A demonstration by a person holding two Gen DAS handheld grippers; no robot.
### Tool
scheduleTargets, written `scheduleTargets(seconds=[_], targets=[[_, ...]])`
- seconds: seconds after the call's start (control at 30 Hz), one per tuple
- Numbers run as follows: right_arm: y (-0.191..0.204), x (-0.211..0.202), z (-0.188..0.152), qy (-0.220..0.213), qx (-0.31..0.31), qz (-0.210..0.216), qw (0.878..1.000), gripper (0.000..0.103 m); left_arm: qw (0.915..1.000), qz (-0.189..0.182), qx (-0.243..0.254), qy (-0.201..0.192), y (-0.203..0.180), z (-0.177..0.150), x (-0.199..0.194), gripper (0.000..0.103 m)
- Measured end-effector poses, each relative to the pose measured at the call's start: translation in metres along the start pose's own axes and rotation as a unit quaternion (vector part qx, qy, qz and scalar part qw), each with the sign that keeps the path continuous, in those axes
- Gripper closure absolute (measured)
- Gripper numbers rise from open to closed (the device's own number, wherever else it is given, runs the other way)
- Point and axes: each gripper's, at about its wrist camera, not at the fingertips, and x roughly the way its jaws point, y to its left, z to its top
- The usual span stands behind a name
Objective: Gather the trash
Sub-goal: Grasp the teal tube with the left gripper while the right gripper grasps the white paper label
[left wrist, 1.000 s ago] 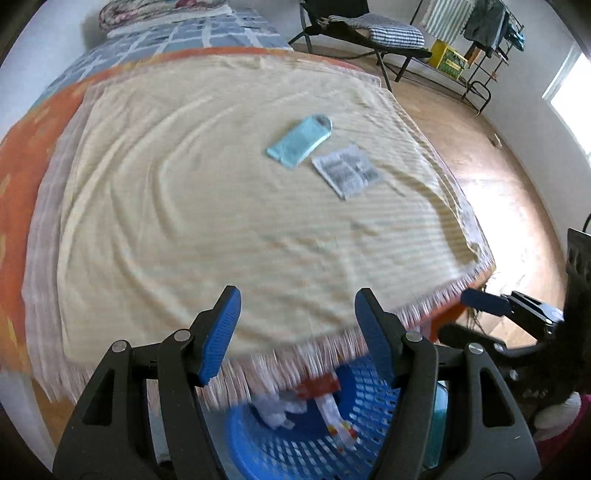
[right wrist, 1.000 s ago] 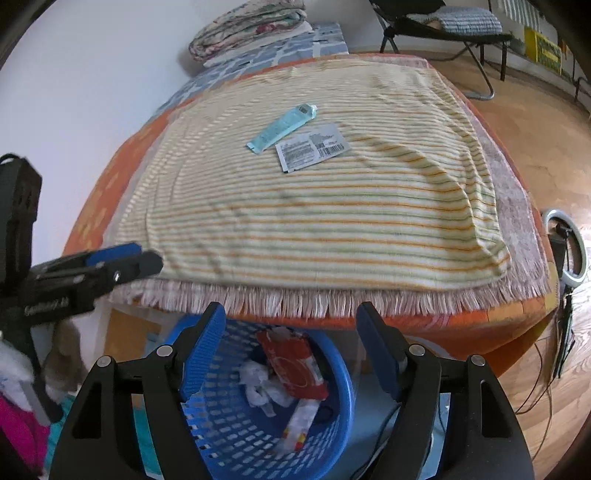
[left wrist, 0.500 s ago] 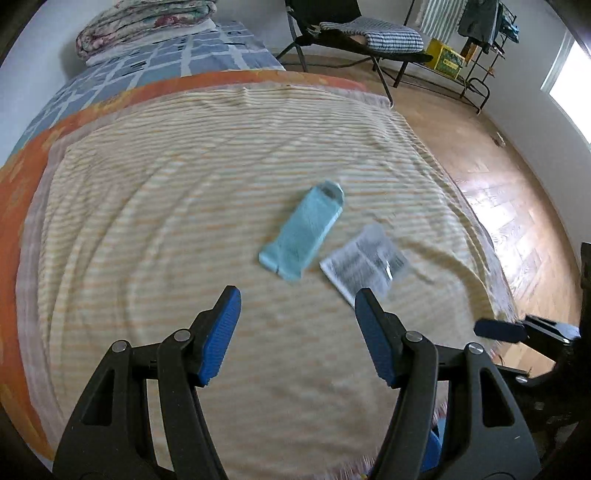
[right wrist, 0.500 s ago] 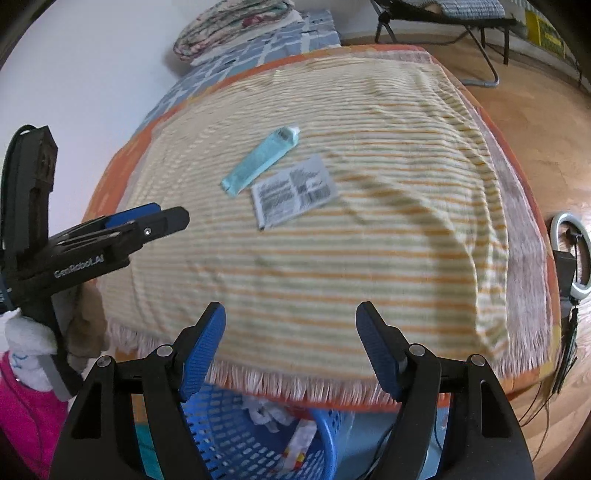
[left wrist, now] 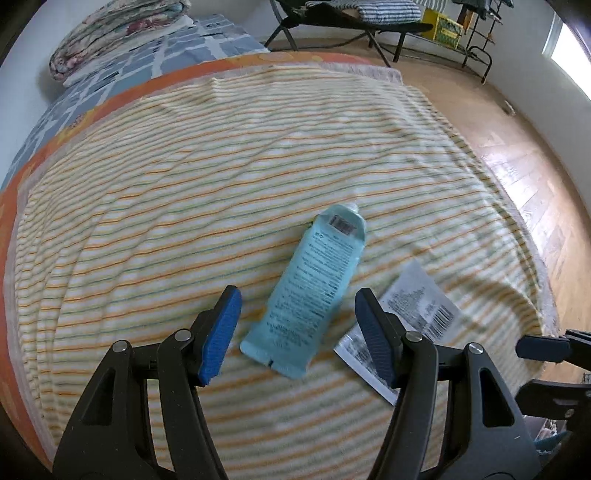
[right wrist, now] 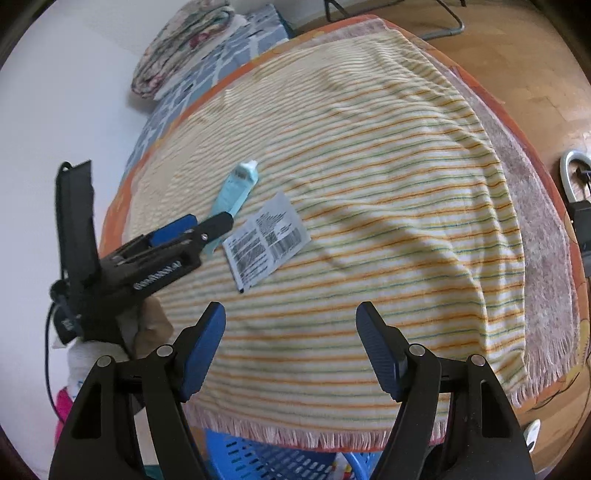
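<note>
A flattened light-blue tube lies on the striped blanket, its lower end between the blue pads of my left gripper, which hangs open above it. Beside the tube lies a grey printed sachet, partly behind the right finger. In the right wrist view the tube and the sachet lie ahead and to the left, with the left gripper over the tube's near end. My right gripper is open and empty over the blanket near its fringed edge.
A blue plastic basket holding trash stands on the floor under the fringed edge of the bed. Folded bedding sits at the bed's far end. A folding chair and wooden floor lie to the right.
Both grippers have moved from above the basket forward over the bed. The left one has come down close over the blue tube; the right one has cleared the fringe. Both stay open.
</note>
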Motion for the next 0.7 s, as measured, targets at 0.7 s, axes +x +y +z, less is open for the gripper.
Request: scheduleTargets(seconds=[0.7], targets=[[-0.002,0.045,0.02,0.028,0.09,0.054,0.994,0.03,0.9989,0.016,-0.043,-0.003,0.054,-0.028,-0.021,0.066]])
